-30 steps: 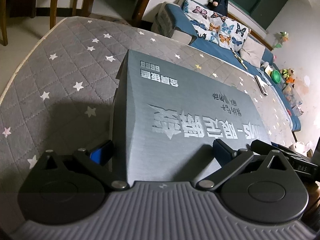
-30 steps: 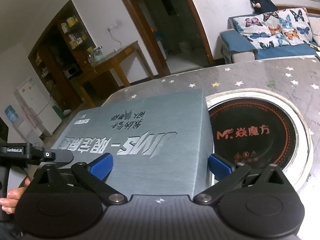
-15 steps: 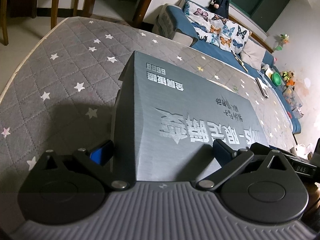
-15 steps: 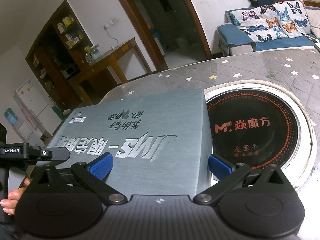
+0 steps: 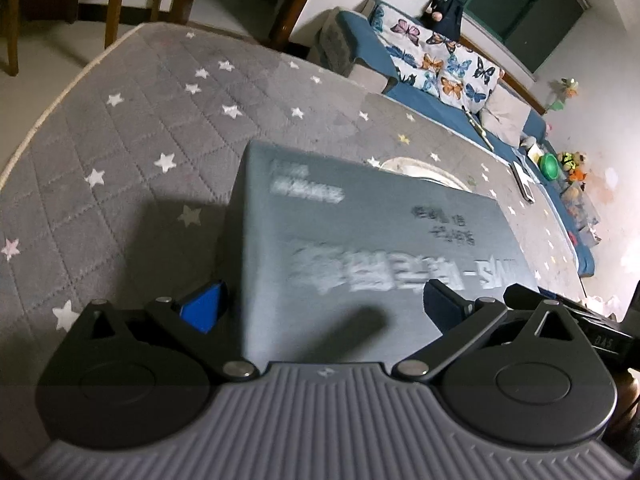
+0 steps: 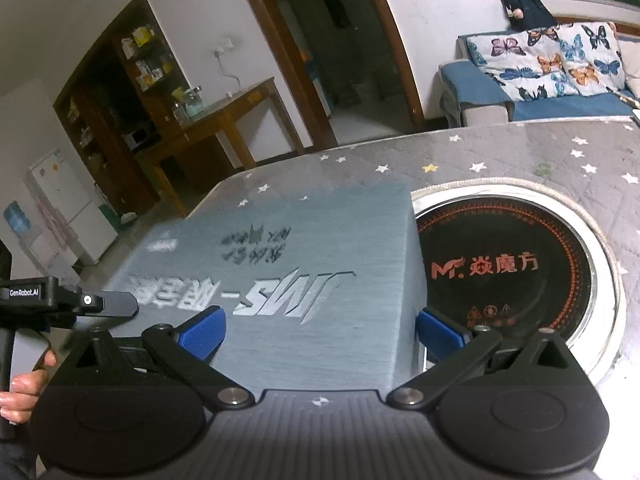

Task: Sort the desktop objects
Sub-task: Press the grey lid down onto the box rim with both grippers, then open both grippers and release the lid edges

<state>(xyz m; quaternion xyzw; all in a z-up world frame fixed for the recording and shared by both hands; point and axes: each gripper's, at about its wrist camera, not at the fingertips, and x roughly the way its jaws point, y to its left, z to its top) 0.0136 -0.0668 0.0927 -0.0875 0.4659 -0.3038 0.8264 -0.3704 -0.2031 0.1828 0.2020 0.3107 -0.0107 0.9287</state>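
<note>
A large flat grey box (image 5: 360,240) with silver lettering lies lengthwise between my two grippers, over a grey star-patterned table cover (image 5: 140,140). My left gripper (image 5: 324,308) stands wide open at the box's left end. Its blue outer pad (image 5: 204,308) sits beside the end face and its inner finger lies over the lid. My right gripper (image 6: 318,332) is wide open at the other end of the box (image 6: 300,260), with one pad (image 6: 436,332) beside the right face. The left gripper (image 6: 60,304) shows at the left edge, held by a hand (image 6: 24,388).
A round black induction cooker (image 6: 508,272) is set into the table just right of the box. A flat white and grey item (image 5: 524,184) lies near the table's far edge. A blue sofa with butterfly cushions (image 5: 440,72) stands behind the table, and a wooden table (image 6: 224,108) stands by the doorway.
Both grippers and the box have shifted together, and the box is now motion-blurred. In the left wrist view it looks smaller, and the cooker's rim has appeared beyond it.
</note>
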